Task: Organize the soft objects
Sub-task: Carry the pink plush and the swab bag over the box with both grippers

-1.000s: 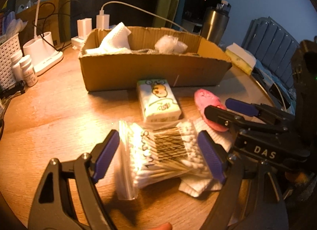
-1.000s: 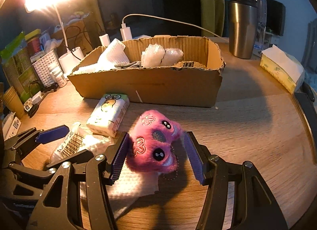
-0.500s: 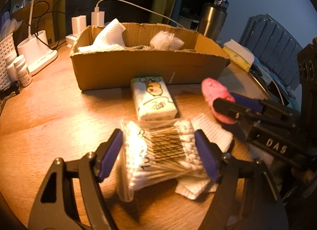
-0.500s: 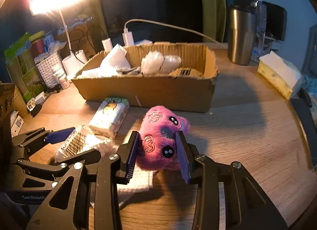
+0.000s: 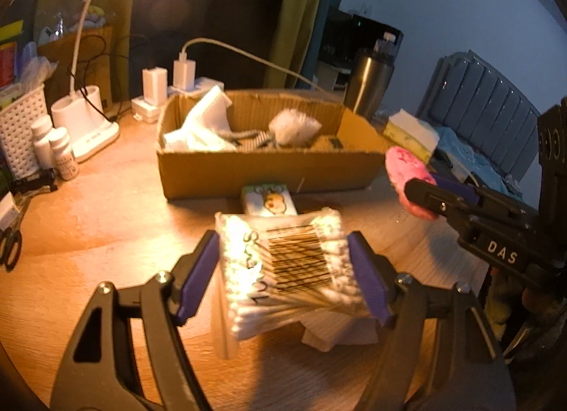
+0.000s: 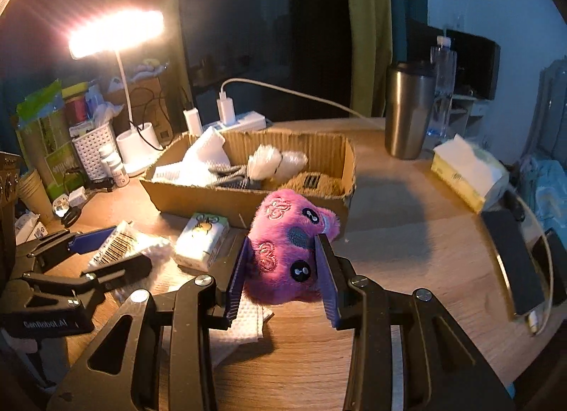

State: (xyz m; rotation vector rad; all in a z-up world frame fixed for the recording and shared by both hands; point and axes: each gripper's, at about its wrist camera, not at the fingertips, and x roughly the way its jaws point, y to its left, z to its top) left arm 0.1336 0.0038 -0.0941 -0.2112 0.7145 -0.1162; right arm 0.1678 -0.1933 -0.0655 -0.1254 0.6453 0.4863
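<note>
My left gripper (image 5: 281, 237) is shut on a clear bag of cotton swabs (image 5: 294, 265), held just above the wooden table. A folded white paper towel (image 5: 340, 329) lies under it. In the right wrist view my right gripper (image 6: 282, 239) is shut on a pink plush toy (image 6: 287, 251), raised in front of the cardboard box (image 6: 219, 202). The box holds white cloths and other soft items. A small tissue pack (image 6: 202, 239) lies between the box and the grippers. The left wrist view shows the plush (image 5: 404, 170) at the right, pinched by the right gripper (image 5: 436, 191).
A steel tumbler (image 6: 407, 113) and a yellow tissue box (image 6: 467, 173) stand right of the box. A phone (image 6: 510, 262) lies at the right edge. Lamp base (image 5: 85, 120), white basket (image 5: 17, 127), small bottles (image 5: 63, 154) and scissors (image 5: 10, 248) crowd the left.
The right gripper closed on the pink plush and lifted it off the paper towel. The left gripper closed on the swab bag and raised it.
</note>
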